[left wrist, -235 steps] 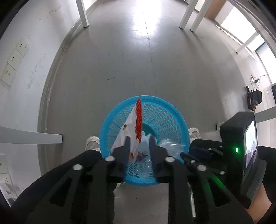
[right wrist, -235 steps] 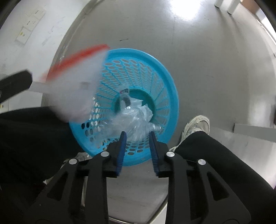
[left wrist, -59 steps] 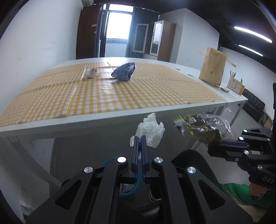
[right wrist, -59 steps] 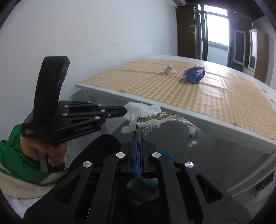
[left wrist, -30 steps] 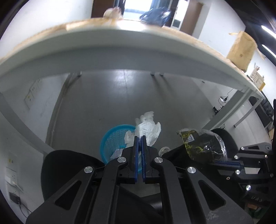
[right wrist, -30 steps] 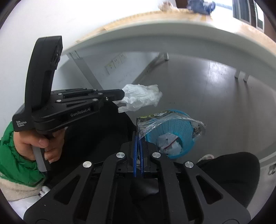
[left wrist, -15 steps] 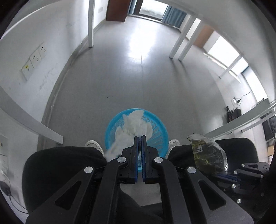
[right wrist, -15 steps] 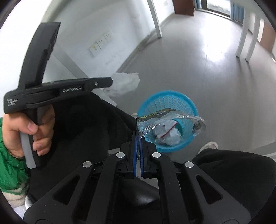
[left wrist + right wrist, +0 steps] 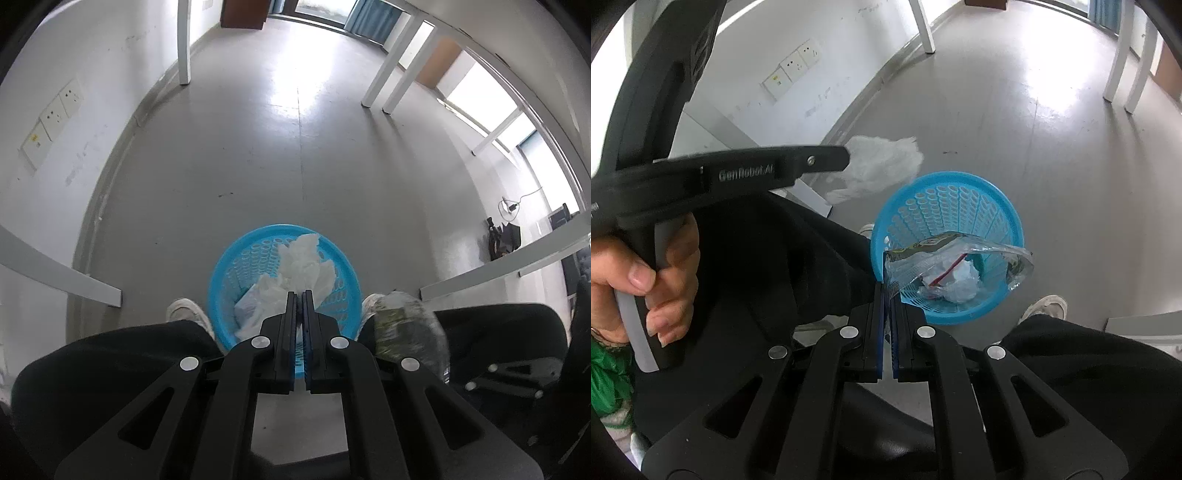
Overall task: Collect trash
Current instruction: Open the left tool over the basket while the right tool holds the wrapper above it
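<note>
Left hand-held gripper (image 9: pixel 299 295) is clenching crumpled white tissue (image 9: pixel 303 258); right hand-held gripper (image 9: pixel 889 286) is clenching clear crinkled plastic wrapper (image 9: pixel 956 254), both poised above the round blue perforated plastic basket (image 9: pixel 960 199) ahead, ready for dropping.

Both grippers are matte black with silver round screws and blue pads on the left gripper (image 9: pixel 299 295) and right gripper (image 9: pixel 889 291). White "GenRobot.AI" lettering runs along one side, above a grey trigger. Person's in black trousers (image 9: pixel 798 258), white shoes (image 9: pixel 184 314), green sleeve (image 9: pixel 607 369) lower left.
</note>
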Tool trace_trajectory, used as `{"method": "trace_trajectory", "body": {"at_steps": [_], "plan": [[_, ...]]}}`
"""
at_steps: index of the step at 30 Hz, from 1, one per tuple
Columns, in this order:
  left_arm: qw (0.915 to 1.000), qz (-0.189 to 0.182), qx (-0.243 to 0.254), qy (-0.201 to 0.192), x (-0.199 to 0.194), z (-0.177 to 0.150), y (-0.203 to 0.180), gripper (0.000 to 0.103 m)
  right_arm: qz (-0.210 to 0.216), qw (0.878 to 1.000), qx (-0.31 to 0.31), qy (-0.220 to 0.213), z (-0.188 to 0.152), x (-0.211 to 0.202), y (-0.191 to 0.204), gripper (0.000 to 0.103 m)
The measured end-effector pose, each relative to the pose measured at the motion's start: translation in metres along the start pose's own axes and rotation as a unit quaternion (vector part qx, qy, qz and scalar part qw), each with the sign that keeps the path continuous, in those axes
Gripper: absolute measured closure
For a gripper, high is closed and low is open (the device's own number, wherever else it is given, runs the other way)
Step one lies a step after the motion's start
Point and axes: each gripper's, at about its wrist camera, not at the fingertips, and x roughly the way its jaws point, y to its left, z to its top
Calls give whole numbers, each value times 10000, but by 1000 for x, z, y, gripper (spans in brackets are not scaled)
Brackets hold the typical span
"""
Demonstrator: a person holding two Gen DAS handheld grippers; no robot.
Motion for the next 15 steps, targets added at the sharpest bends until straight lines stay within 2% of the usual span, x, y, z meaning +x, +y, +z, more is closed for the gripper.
{"method": "trace_trajectory", "body": {"at_steps": [7, 15], "plan": [[9985, -47, -298, 465, 31, 9, 6, 101, 85, 9997, 86, 212, 8, 25, -13, 101], [9968, -236, -443, 629, 48, 15, 9, 101, 511, 9961, 445, 563, 16, 59, -30, 101]]}}
